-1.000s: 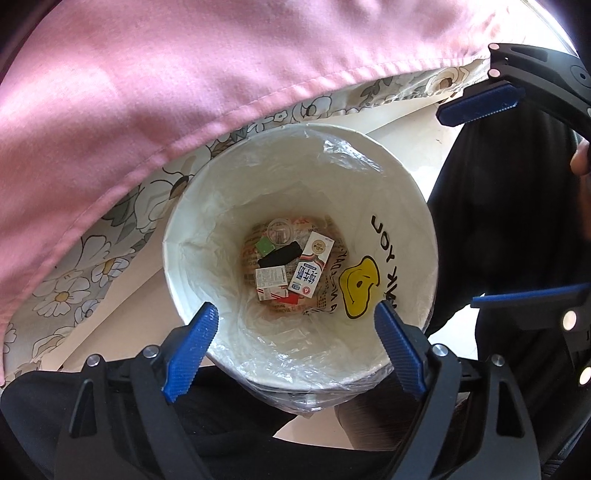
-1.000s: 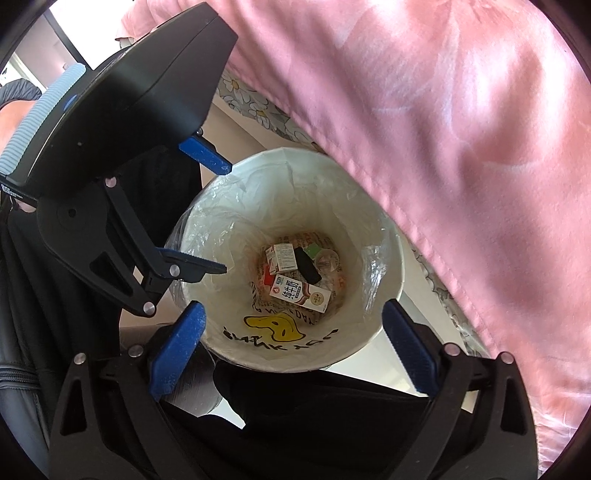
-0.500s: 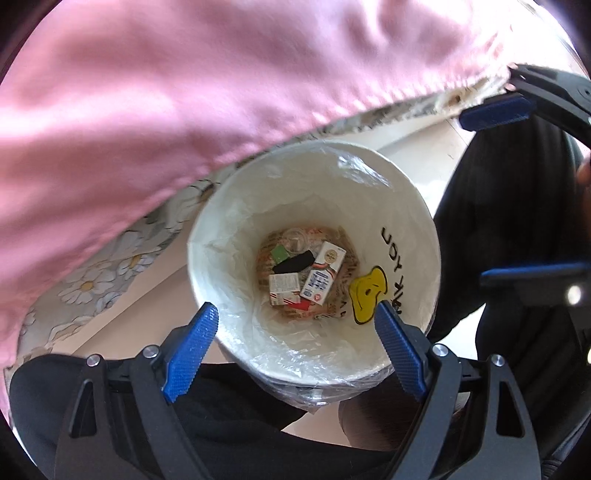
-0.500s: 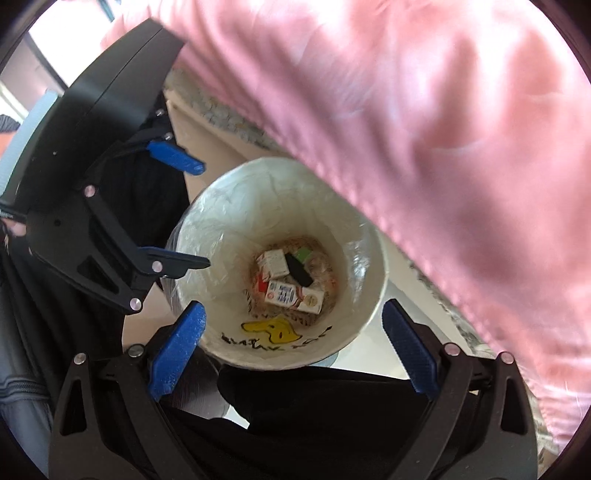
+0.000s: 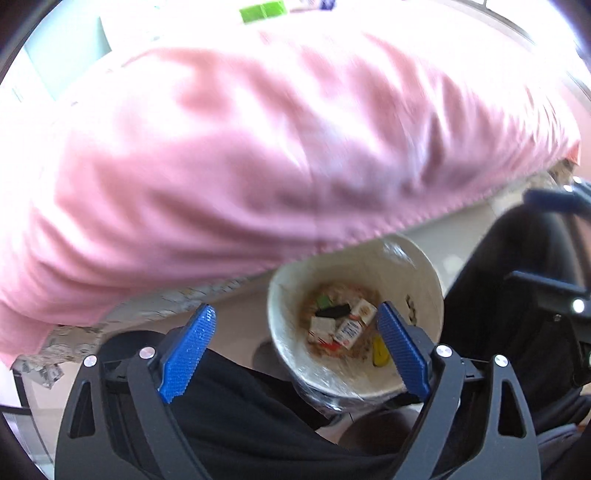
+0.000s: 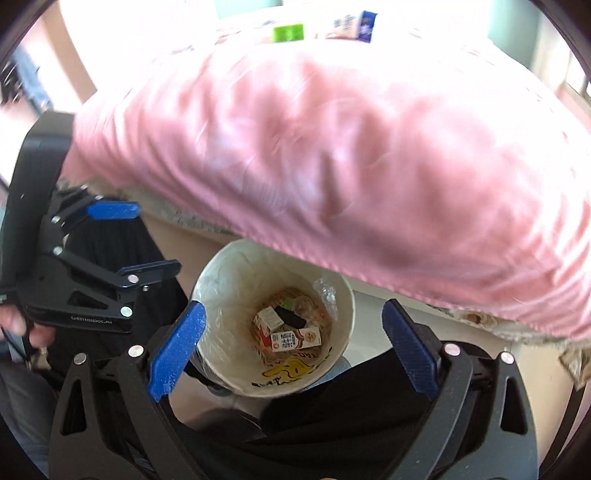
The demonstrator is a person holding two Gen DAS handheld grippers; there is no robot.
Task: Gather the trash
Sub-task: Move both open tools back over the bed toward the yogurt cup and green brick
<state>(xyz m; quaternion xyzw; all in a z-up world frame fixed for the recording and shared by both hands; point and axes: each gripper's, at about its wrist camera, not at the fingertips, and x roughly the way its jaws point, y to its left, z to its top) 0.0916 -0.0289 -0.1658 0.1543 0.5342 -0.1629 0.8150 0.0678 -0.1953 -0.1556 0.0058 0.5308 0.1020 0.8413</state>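
A white trash bin with a clear liner stands on the floor below a pink-covered table; it also shows in the right wrist view. Inside lie small milk cartons, a black piece and a green scrap. My left gripper is open and empty, raised above and left of the bin. My right gripper is open and empty above the bin. On the tabletop far off sit a green item and a blue-white carton.
A pink tablecloth hangs over a floral cloth and fills the upper view. The person's dark clothing lies below both grippers. The left gripper's black body shows left of the bin in the right wrist view.
Both grippers have risen and pulled back from the bin, which now looks smaller. The tabletop with the green item and carton has come into view. Both stay open.
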